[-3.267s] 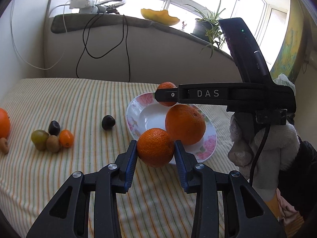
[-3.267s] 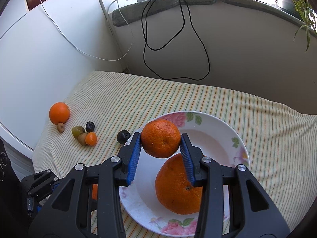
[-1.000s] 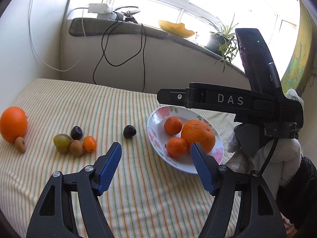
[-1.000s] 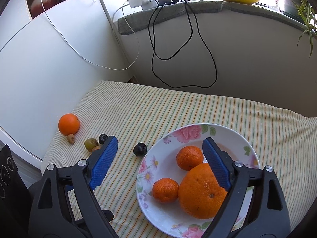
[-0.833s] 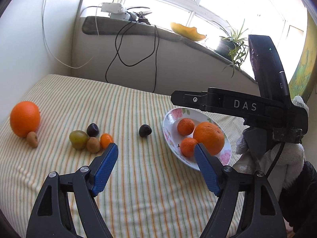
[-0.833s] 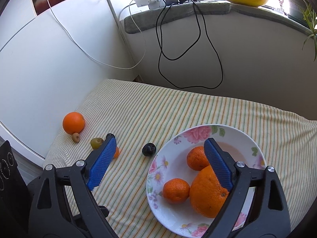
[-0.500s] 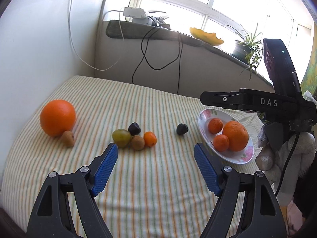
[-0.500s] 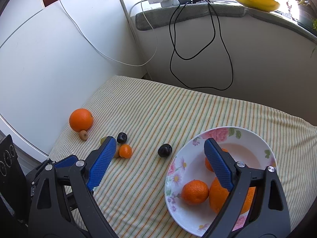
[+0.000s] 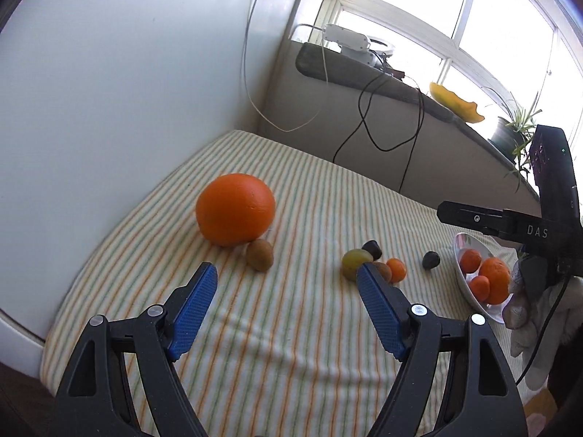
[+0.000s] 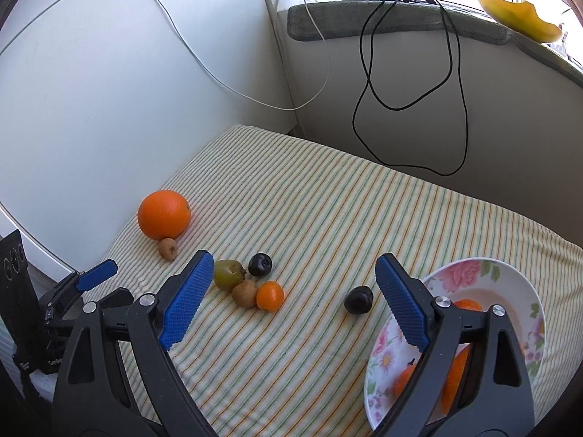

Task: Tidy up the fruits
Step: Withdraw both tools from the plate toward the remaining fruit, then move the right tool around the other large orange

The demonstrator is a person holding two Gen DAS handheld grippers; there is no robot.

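Note:
A large orange (image 9: 235, 214) lies at the left of the striped cloth (image 9: 277, 342), a small kiwi (image 9: 259, 254) against it. My left gripper (image 9: 286, 284) stands open and empty just short of them. Further right is a cluster: a green fruit (image 10: 227, 274), a dark plum (image 10: 260, 264), a brown kiwi (image 10: 244, 293) and a small orange fruit (image 10: 270, 295). Another dark plum (image 10: 359, 300) lies alone by the floral plate (image 10: 473, 273), which holds a big orange (image 9: 494, 279) and two mandarins (image 9: 470, 260). My right gripper (image 10: 293, 273) hangs open and empty above the cluster.
A white wall (image 9: 109, 91) borders the cloth on the left. Behind runs a low wall with a grey sill (image 10: 382, 22), a power strip, hanging black cables (image 10: 411, 102), a yellow dish and a plant (image 9: 517, 127). A gloved hand (image 9: 528, 309) holds the right gripper.
Both grippers have swung left, away from the plate. The large orange and kiwi are now in front of the left gripper; the fruit cluster is now between the right gripper's fingers in view.

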